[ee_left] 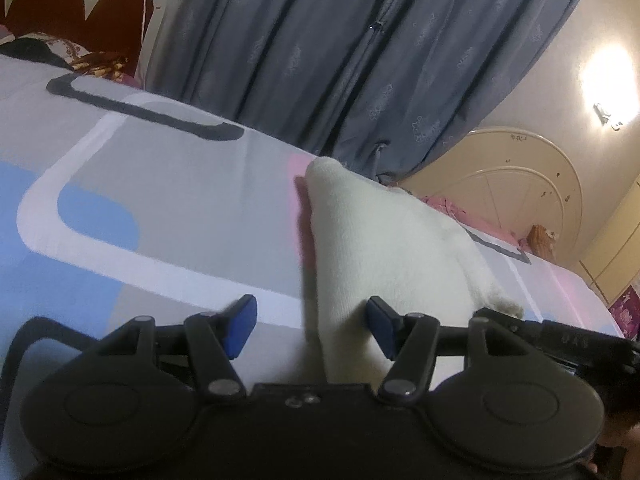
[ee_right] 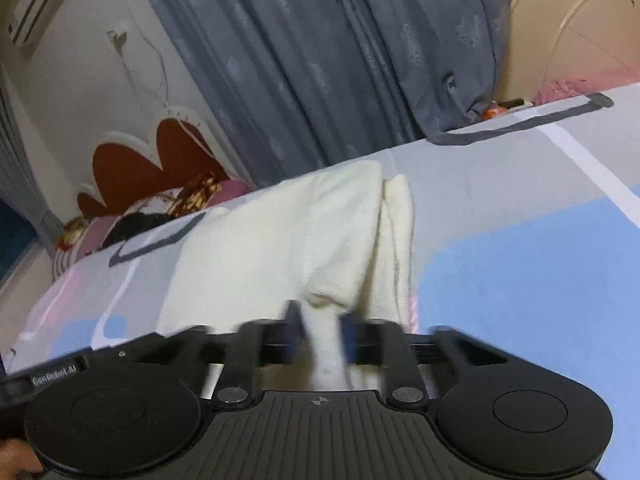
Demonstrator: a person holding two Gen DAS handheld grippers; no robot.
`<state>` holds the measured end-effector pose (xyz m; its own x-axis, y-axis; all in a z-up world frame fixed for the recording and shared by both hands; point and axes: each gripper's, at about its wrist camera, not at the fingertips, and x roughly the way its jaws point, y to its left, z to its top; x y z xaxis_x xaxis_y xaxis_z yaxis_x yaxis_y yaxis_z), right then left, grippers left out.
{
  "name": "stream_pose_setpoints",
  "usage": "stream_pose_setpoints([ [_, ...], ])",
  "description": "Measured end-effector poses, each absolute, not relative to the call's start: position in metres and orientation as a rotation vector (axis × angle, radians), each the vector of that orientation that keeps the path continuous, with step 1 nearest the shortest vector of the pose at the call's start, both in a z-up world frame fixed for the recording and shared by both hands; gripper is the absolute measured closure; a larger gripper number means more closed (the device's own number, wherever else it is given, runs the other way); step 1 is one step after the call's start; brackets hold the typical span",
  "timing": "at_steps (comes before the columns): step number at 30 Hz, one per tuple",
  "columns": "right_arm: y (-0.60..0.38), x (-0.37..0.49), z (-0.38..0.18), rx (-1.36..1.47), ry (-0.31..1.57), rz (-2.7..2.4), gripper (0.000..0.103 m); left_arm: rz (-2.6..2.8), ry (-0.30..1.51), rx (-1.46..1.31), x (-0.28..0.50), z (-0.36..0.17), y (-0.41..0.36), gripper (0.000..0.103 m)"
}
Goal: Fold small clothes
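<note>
A small cream-white fleece garment (ee_left: 384,236) lies on the patterned bedsheet (ee_left: 160,200), partly folded. In the left wrist view my left gripper (ee_left: 312,326) is open, its blue pads (ee_left: 242,326) wide apart, with the garment's near edge lying between them. In the right wrist view the garment (ee_right: 288,236) shows as folded layers. My right gripper (ee_right: 320,334) has its jaws close together around a bunched near end of the cloth; the view is blurred by motion.
The bed has a grey, blue, white and pink sheet (ee_right: 520,280). Grey curtains (ee_left: 360,52) hang behind it. A cream headboard (ee_left: 520,184) and a red headboard (ee_right: 160,160) with pillows (ee_right: 132,220) stand at the bed's ends.
</note>
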<state>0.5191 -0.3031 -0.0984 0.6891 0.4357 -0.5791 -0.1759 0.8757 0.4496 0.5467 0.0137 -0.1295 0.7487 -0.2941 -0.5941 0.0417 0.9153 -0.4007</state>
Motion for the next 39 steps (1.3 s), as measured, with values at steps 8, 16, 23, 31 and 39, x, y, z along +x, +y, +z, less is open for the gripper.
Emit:
stream_pose_setpoints([
  [8, -0.323, 0.507, -0.1, 0.412, 0.739, 0.326, 0.093, -0.234, 0.75, -0.237, 0.549, -0.127, -0.019, 0.047],
  [16, -0.342, 0.497, -0.067, 0.388, 0.593, 0.253, 0.073, -0.288, 0.607, -0.325, 0.56, -0.093, -0.001, 0.049],
  [23, -0.302, 0.567, -0.101, 0.196, 0.761, 0.294, 0.075, -0.375, 0.739, -0.374, 0.633, -0.127, -0.032, 0.049],
  [31, -0.319, 0.519, -0.071, 0.185, 0.654, 0.319, 0.074, -0.374, 0.655, -0.171, 0.563, -0.102, -0.037, 0.048],
  [39, -0.314, 0.471, -0.103, 0.159, 0.762, 0.34, 0.069, -0.311, 0.65, 0.02, 0.525, -0.103, -0.056, 0.047],
])
